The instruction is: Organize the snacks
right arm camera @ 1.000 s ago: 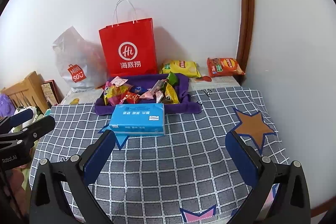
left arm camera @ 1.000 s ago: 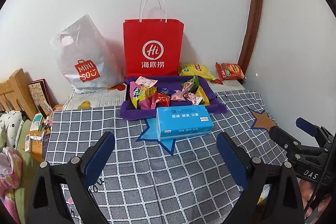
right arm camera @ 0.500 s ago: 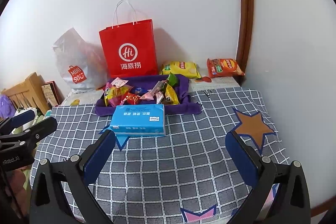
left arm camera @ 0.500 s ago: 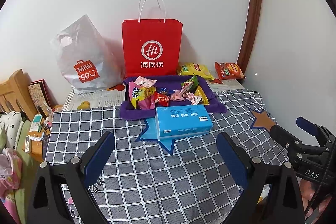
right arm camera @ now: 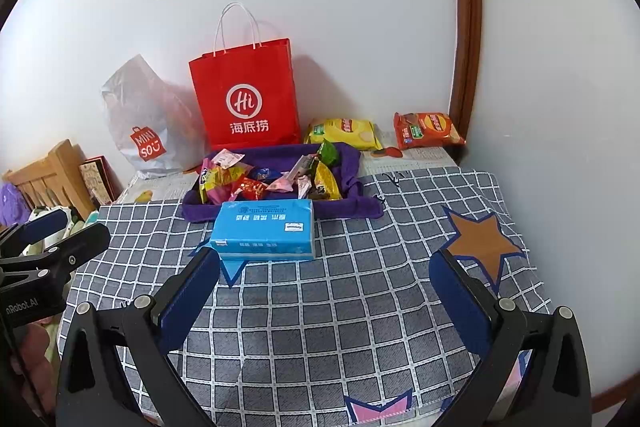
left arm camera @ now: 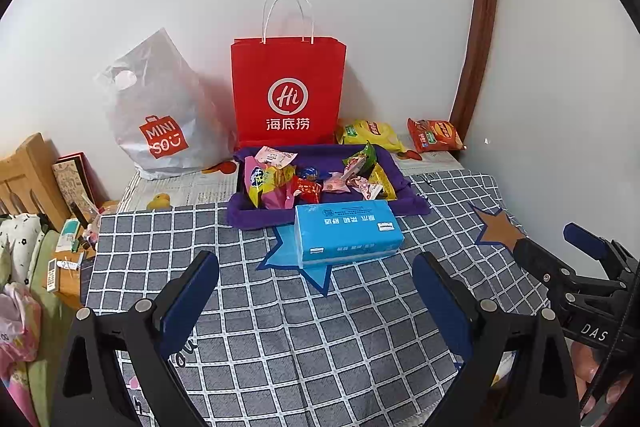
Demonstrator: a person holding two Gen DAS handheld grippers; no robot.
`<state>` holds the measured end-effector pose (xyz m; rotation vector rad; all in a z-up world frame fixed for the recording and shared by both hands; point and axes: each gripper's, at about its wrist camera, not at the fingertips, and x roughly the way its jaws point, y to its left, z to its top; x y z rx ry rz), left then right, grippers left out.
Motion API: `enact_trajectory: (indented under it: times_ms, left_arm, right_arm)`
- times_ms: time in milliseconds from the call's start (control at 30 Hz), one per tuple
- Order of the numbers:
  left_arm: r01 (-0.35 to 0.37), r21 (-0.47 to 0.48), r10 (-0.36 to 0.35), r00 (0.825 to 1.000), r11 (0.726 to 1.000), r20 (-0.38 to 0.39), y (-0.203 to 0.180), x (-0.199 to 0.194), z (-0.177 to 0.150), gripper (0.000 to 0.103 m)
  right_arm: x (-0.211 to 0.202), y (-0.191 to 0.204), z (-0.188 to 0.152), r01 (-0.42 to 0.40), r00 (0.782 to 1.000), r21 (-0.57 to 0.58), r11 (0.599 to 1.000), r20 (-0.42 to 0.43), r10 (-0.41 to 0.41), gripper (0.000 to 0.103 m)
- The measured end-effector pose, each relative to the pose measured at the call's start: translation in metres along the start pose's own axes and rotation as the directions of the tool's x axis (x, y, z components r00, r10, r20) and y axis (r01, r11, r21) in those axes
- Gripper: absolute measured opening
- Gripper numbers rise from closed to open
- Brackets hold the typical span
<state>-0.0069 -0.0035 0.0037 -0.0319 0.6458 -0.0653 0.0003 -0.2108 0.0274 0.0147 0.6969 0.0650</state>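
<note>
A purple tray (left arm camera: 256,218) (right arm camera: 200,213) full of several small wrapped snacks sits on the checked cloth near the wall. Right of it lie a yellow chip bag (left arm camera: 370,135) (right arm camera: 344,133) and an orange chip bag (left arm camera: 436,135) (right arm camera: 426,131). A blue tissue pack (left arm camera: 346,231) (right arm camera: 264,229) rests in front of the tray. My left gripper (left arm camera: 316,269) is open and empty over the cloth, short of the tissue pack. My right gripper (right arm camera: 326,267) is also open and empty, at the same distance. Each gripper shows at the edge of the other's view.
A red paper bag (left arm camera: 288,93) (right arm camera: 246,97) and a grey plastic shopping bag (left arm camera: 160,119) (right arm camera: 148,123) stand against the wall behind the tray. A wooden headboard (left arm camera: 28,175) and small clutter lie off the left edge. A corner wall (left arm camera: 560,107) bounds the right.
Both views have shifted very slightly; the scene sits a touch lower and the red bag a little nearer. Nothing was grasped or moved on the cloth.
</note>
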Motion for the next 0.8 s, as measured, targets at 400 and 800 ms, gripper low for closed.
enact_trajectory:
  times_ms: [400, 800]
  left_arm:
    - [0.000, 0.001, 0.000, 1.000, 1.000, -0.003, 0.0004, 0.0002, 0.0000, 0.098]
    - [-0.004, -0.002, 0.004, 1.000, 1.000, -0.002, 0.0022, 0.0015, -0.0005, 0.098]
  right_arm:
    - [-0.0013, -0.0003, -0.0004, 0.000, 1.000, 0.003, 1.000, 0.001, 0.000, 0.103]
    - [-0.0045, 0.0044, -0.0017, -0.001, 1.000, 0.000, 1.000, 0.012, 0.001, 0.103]
